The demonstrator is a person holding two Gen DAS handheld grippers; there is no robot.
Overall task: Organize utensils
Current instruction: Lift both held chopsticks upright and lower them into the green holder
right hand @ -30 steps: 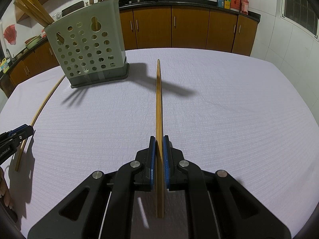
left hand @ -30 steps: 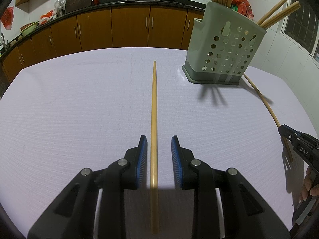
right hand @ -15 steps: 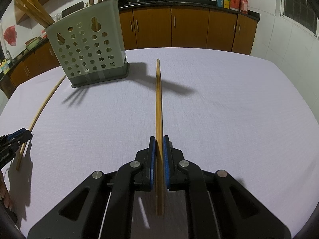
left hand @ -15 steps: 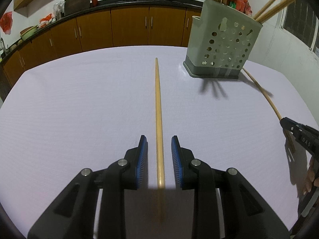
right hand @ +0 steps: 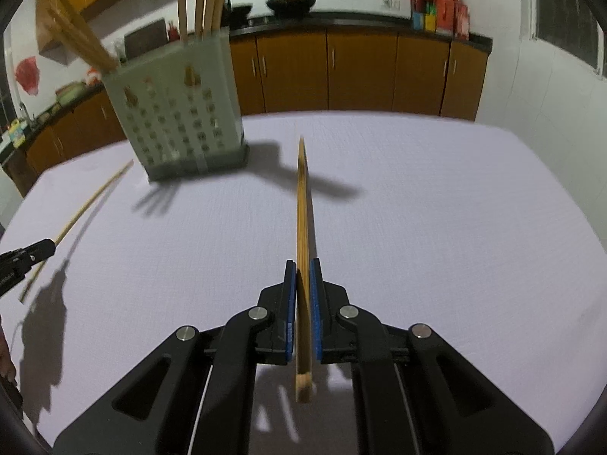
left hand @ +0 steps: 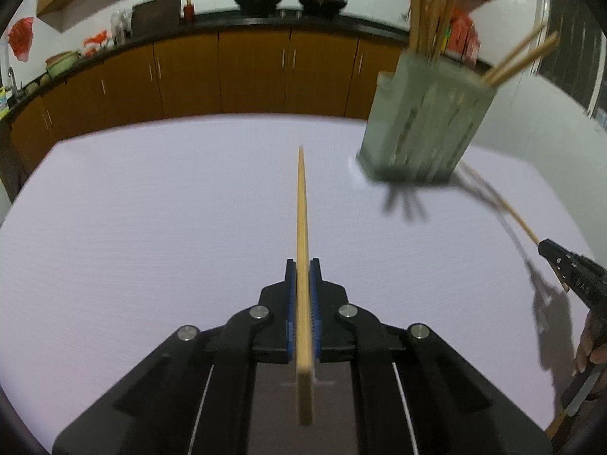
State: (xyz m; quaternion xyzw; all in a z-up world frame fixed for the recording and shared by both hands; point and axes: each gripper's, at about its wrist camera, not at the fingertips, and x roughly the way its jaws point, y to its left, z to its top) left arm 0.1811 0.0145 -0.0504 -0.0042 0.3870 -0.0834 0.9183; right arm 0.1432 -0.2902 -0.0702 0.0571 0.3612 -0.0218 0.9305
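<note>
Left wrist view: left gripper (left hand: 302, 265), black with blue ribbed pads, clenched on a slim, pale wooden chopstick (left hand: 302, 204) that tapers forward over the lilac woven tablecloth (left hand: 132, 227). Ahead right stands a blurred, grey-green perforated plastic utensil holder (left hand: 425, 121) bristling with chopsticks. Far right, the right gripper's black tip (left hand: 569, 273) clamps another stick. Right wrist view: right gripper (right hand: 302, 265) clenched on a second wooden chopstick (right hand: 302, 204), slightly tilted, lifted above its shadow. Holder (right hand: 178, 113) sits ahead left, brown cabinets (right hand: 360, 72) behind; the left gripper's tip (right hand: 26, 258) holds its stick at the left edge.
</note>
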